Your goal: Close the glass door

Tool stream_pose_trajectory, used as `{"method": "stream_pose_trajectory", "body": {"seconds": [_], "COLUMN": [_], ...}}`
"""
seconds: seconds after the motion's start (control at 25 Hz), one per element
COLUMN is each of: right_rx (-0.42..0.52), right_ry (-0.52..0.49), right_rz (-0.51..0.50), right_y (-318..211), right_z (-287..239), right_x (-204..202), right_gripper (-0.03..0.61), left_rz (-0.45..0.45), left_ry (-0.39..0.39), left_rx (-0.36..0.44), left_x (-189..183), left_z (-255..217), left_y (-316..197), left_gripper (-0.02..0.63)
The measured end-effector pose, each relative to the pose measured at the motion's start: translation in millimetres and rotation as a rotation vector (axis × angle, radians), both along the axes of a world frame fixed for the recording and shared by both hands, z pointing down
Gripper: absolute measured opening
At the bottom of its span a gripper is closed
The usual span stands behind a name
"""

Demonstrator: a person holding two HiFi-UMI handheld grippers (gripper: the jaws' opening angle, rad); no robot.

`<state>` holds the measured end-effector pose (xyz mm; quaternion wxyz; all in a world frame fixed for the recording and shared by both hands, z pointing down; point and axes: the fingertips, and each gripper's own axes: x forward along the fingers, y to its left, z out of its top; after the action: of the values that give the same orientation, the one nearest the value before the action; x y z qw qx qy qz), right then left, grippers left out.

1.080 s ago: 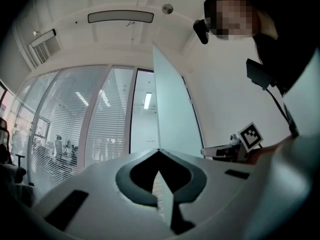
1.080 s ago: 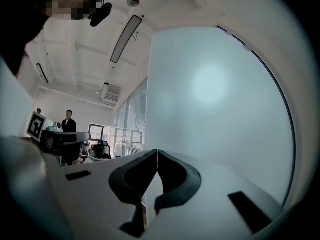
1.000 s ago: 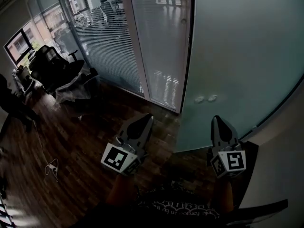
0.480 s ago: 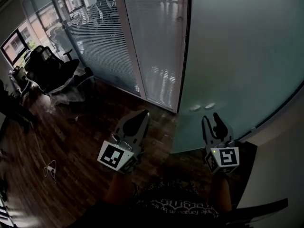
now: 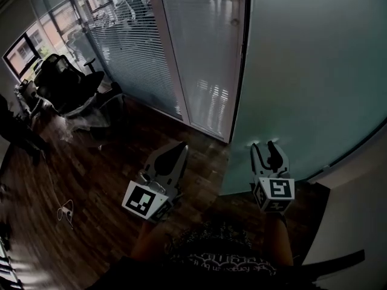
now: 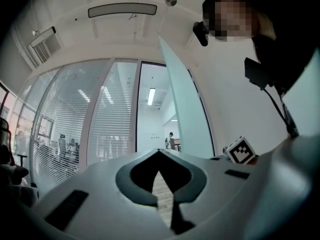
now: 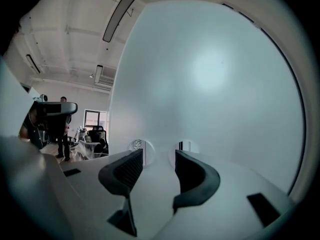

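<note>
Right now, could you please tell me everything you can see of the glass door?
The glass door is a tall frosted, pale blue-green pane with a dark edge and two small round discs low down. It stands swung open. The right hand-held gripper, jaws just opened and empty, points at those discs; contact is unclear.

1. The floor [image 5: 103, 180] is dark wood, made of long shiny boards.
2. A black office chair [image 5: 63, 80] stands on it, far away on the left.
3. Just beside the chair, a bit nearer, a pale crumpled sheet [image 5: 81, 110] lies over something low.
4. A thin white cord [image 5: 65, 212] lies in a loose loop on the near left boards, well apart from the chair.
5. On the right, the floor meets the bottom of the glass door [image 5: 302, 71].
</note>
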<state>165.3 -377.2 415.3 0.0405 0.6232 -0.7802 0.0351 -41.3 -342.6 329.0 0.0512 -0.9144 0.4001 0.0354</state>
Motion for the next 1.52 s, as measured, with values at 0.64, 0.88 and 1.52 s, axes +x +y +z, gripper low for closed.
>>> {"method": "stream_pose_trajectory", "body": {"seconds": [0.64, 0.88, 1.52], "right_rx": [-0.015, -0.008, 0.010], "right_ry": [0.034, 0.031, 0.027], "right_rz": [0.057, 0.065, 0.075], "right_y": [-14, -28, -85], "right_z": [-4, -4, -11], "right_x": [2, 3, 6], "right_gripper": [0.118, 0.118, 0.114], "left_rz": [-0.025, -0.041, -0.109], "left_ry": [0.003, 0.005, 0.005], "left_rx": [-0.013, -0.014, 0.014], "left_x": [-5, -6, -3], "left_z": [6, 7, -3], "left_y": [-16, -27, -76], "left_gripper": [0.002, 0.002, 0.002]}}
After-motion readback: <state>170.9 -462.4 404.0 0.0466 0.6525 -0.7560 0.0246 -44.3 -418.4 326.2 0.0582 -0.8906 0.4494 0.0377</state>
